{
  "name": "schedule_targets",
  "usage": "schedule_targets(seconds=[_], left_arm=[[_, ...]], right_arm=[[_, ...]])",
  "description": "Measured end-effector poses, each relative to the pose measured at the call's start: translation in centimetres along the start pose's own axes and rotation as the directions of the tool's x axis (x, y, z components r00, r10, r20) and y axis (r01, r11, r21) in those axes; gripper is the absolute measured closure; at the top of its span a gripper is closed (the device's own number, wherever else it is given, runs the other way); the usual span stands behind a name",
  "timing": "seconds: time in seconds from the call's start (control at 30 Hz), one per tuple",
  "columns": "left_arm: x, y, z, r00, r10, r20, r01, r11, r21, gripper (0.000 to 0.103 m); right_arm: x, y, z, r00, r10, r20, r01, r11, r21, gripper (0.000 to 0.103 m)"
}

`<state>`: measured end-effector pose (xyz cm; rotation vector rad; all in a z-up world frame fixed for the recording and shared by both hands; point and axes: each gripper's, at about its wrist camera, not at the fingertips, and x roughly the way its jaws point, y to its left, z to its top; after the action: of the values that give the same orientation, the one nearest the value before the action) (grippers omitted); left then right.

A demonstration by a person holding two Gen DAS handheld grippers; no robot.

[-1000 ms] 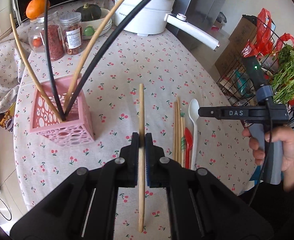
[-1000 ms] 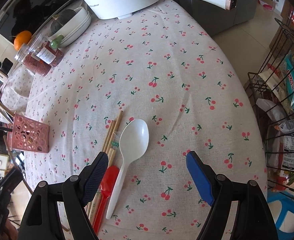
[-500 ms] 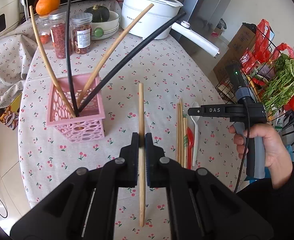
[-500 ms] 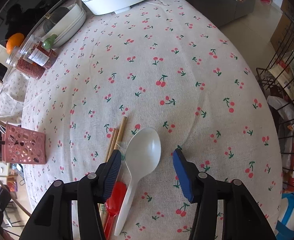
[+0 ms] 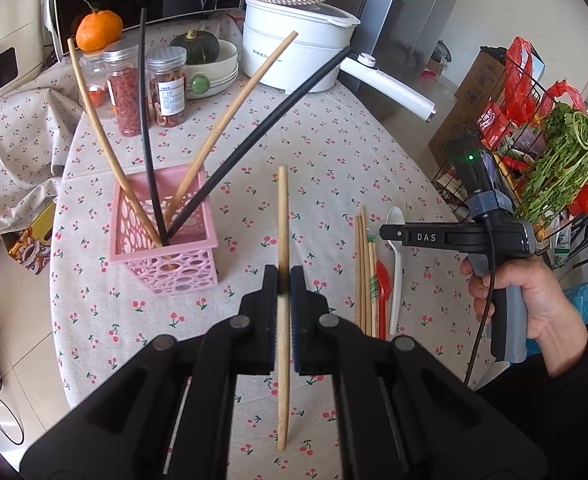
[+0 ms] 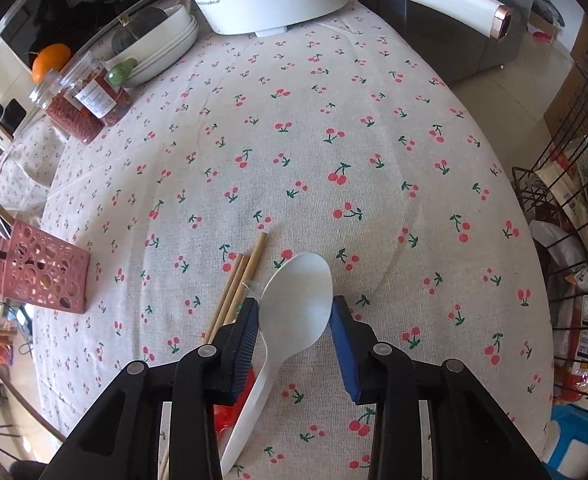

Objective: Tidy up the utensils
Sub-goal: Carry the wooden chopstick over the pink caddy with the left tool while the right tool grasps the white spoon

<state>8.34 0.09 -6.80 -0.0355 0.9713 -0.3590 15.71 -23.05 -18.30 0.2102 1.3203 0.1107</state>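
Now left hand-held gripper (image 5: pixel 284 280) clamps wooden chopstick (image 5: pixel 282 216), frame centre; right hand-held gripper (image 6: pixel 295 312), jaws just closing, straddles white spoon (image 6: pixel 294 304) bowl on counter (image 6: pixel 333 140).

Four chopsticks (image 5: pixel 198 168) standing in one pink holder (image 5: pixel 162 248), left of the left tongs: two wooden, two black. One wooden chopstick (image 5: pixel 282 216) clamped in those tongs. At least three more wooden chopsticks (image 5: pixel 363 264) flat on the cloth to their right, exact number hard to tell. One white spoon (image 6: pixel 294 312) between the right tongs' fingers, one red spoon (image 5: pixel 381 280) just left of it. Beyond the holder: three jars (image 5: pixel 166 84), one orange (image 5: pixel 98 31), one green squash (image 5: pixel 195 45), one white pot (image 5: pixel 294 52).
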Motion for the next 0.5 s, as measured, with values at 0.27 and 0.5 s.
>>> schedule_targets(seconds=[0.27,0.5], left_arm=[[-4.6,-0.3,0.3,0.980,0.002,0.197,-0.006,1.000,0.018,0.097],[-9.0,-0.1,0.9,0.920,0.013,0.391,-0.021,1.000,0.015,0.097]], right_arm=[[-5.6,1.1,-0.5,0.980,0.077,0.185,-0.078,0.997,0.001,0.066],[-10.2,3.2,-0.9,0.926,0.063,0.371,-0.048,0.998,-0.051,0.066]])
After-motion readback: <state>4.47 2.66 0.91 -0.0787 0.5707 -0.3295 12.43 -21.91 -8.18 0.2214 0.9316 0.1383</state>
